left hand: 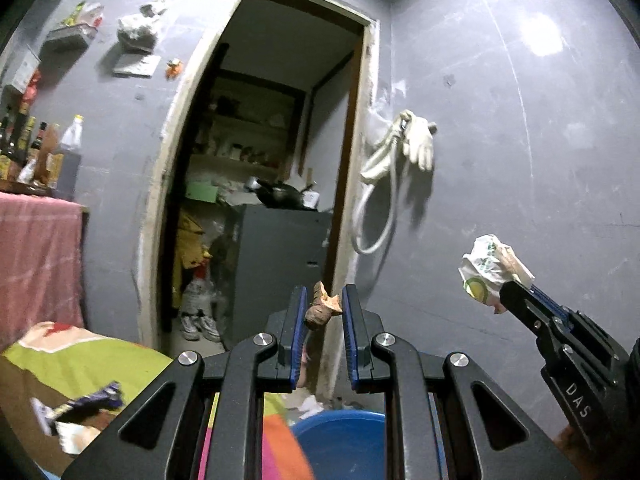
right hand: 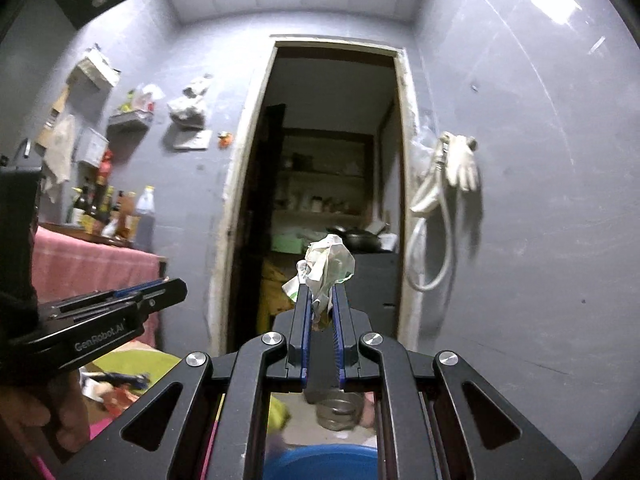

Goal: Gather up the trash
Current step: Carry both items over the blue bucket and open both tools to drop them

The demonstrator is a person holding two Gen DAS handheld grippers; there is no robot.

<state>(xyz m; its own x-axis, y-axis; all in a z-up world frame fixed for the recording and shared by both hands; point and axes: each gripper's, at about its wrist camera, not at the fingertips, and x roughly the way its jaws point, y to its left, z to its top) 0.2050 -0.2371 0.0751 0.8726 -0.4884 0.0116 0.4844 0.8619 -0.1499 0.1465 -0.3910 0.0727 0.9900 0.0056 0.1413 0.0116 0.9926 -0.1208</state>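
Holding trash in both grippers, the person looks ready to drop it into the blue tub [left hand: 340, 440] right below them. The left gripper [left hand: 324, 308] has its fingers partly shut on a brown scrap [left hand: 320, 310]. The right gripper [right hand: 321, 304], fingers narrow, pinches a crumpled paper [right hand: 328, 268] above the tub.

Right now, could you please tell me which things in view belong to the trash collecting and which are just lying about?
Part of the job:
- brown food scrap in the left hand-held gripper
- crumpled wrapper in the right hand-held gripper
- blue basin below

Just lying about:
- white glove and hose on the wall
- bottles
- shoes
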